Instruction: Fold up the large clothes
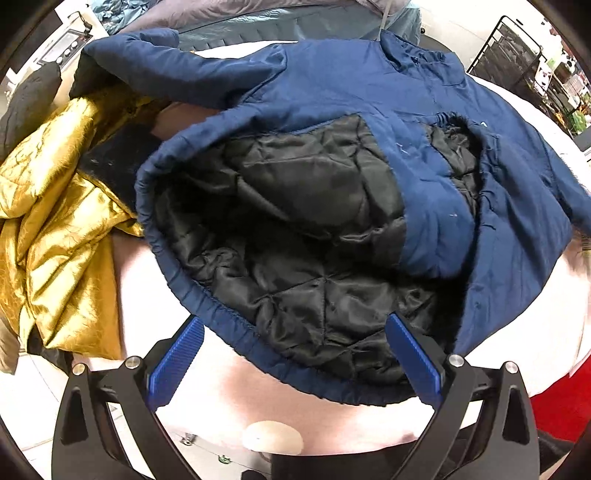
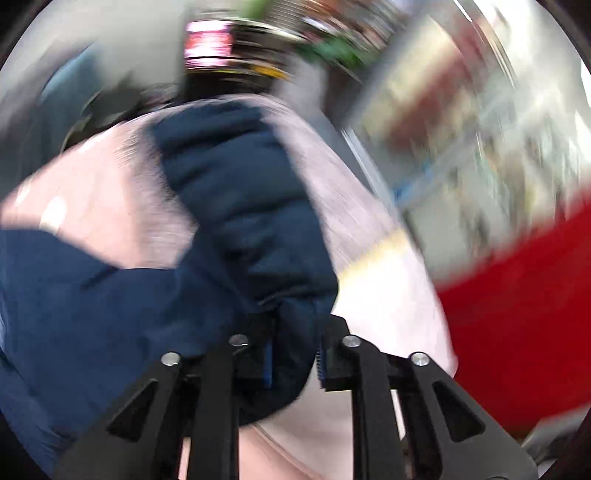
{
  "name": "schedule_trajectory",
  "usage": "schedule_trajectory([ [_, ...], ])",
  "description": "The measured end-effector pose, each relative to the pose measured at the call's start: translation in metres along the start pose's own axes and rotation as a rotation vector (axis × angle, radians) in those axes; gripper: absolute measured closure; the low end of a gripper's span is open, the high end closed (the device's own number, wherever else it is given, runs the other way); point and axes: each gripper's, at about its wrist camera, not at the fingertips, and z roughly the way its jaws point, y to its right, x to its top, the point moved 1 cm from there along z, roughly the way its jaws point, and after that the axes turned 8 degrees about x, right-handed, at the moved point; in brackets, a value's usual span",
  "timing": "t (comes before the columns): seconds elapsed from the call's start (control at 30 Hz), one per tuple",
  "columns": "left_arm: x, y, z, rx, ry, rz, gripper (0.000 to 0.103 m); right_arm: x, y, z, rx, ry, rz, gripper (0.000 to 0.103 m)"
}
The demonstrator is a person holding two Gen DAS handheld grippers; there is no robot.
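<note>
A large navy padded jacket [image 1: 332, 92] lies spread on a pale pink surface [image 1: 221, 387]. Its lower part is turned up, showing black quilted lining [image 1: 295, 206]. In the left wrist view my left gripper [image 1: 295, 321] hangs open just above the jacket's gathered hem, with its blue pads [image 1: 177, 362] wide apart and nothing pinched. The right wrist view is smeared by motion. There my right gripper [image 2: 295, 358] is shut on a bunched fold of the navy jacket's sleeve [image 2: 236, 206], which runs up and away from the fingers over the pink surface [image 2: 99, 206].
A crumpled gold garment [image 1: 55, 206] lies left of the jacket, partly under its sleeve. Grey-blue fabric [image 1: 258, 22] is piled behind. A black wire rack [image 1: 517, 55] stands at the back right. Something red [image 2: 517, 314] sits beyond the surface's right edge.
</note>
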Motion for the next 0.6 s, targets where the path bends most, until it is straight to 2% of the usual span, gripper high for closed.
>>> schedule_trajectory([
  [0.03, 0.0, -0.002, 0.001, 0.003, 0.0, 0.0, 0.006, -0.007, 0.028, 0.005, 0.009, -0.024, 0.087, 0.042],
  [0.07, 0.001, -0.003, 0.002, 0.004, -0.002, -0.001, 0.006, -0.014, 0.053, 0.01, 0.026, -0.053, 0.172, 0.033],
  [0.13, 0.001, -0.008, 0.005, 0.008, -0.008, -0.006, 0.006, -0.038, 0.093, 0.013, 0.096, -0.09, 0.355, 0.033],
  [0.17, 0.001, -0.009, 0.005, 0.009, -0.008, -0.01, 0.006, -0.049, 0.101, 0.011, 0.119, -0.087, 0.394, 0.033],
  [0.23, 0.001, -0.012, 0.006, 0.008, -0.005, -0.02, 0.006, -0.064, 0.094, 0.004, 0.119, -0.077, 0.386, 0.033],
  [0.37, 0.001, -0.014, 0.005, 0.01, 0.0, -0.025, 0.006, -0.082, 0.022, -0.028, 0.167, -0.005, 0.231, 0.033],
  [0.43, 0.0, -0.014, 0.004, 0.007, 0.005, -0.025, 0.006, -0.082, -0.039, -0.036, 0.258, -0.015, 0.09, 0.033],
  [0.53, -0.004, -0.015, 0.004, 0.009, 0.008, -0.027, 0.006, -0.1, -0.141, -0.029, 0.471, -0.172, -0.075, 0.033],
  [0.6, -0.01, -0.021, 0.001, 0.021, 0.017, -0.04, 0.006, -0.119, -0.207, -0.027, 0.569, -0.266, -0.157, 0.033],
])
